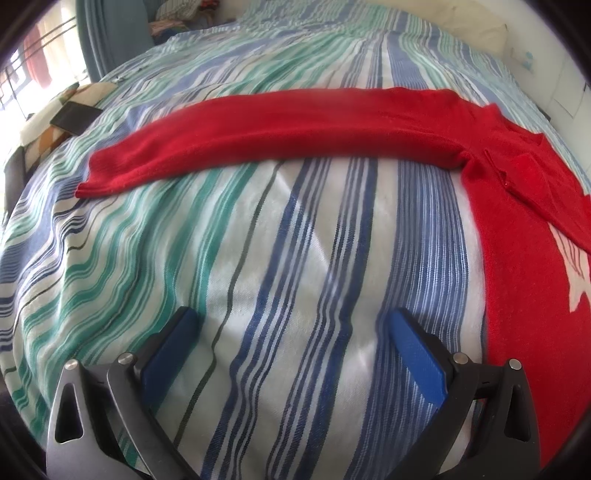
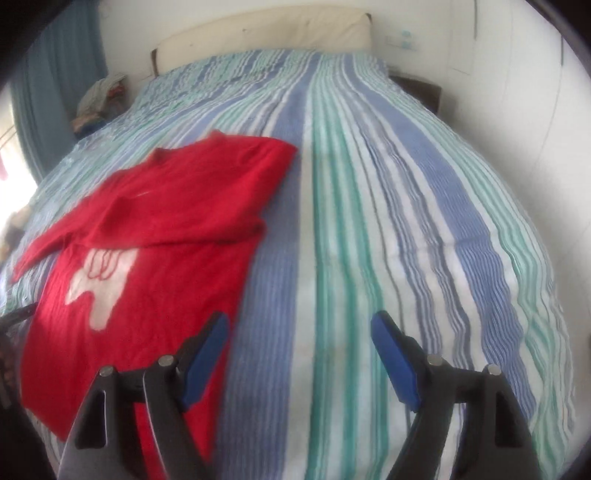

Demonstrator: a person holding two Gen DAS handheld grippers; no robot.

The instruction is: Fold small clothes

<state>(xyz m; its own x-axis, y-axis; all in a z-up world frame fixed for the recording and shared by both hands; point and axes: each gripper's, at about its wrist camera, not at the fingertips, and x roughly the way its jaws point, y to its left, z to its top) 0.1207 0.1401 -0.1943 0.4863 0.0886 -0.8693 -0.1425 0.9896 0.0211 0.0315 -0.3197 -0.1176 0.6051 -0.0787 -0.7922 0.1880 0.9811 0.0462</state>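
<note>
A red sweater (image 1: 524,236) with a white figure on its front lies flat on the striped bedspread (image 1: 258,240). One long sleeve (image 1: 258,136) stretches out to the left. In the right wrist view the sweater (image 2: 155,240) has its other sleeve folded across the chest. My left gripper (image 1: 291,321) is open and empty above the bedspread, left of the sweater body and short of the sleeve. My right gripper (image 2: 299,325) is open and empty, with its left finger over the sweater's right edge.
A dark phone (image 1: 75,118) lies on a patterned cloth at the bed's left edge. A pile of clothes (image 2: 99,99) sits at the far left by the blue curtain. The headboard (image 2: 258,33) and white wall close the far end. A dark nightstand (image 2: 417,88) stands far right.
</note>
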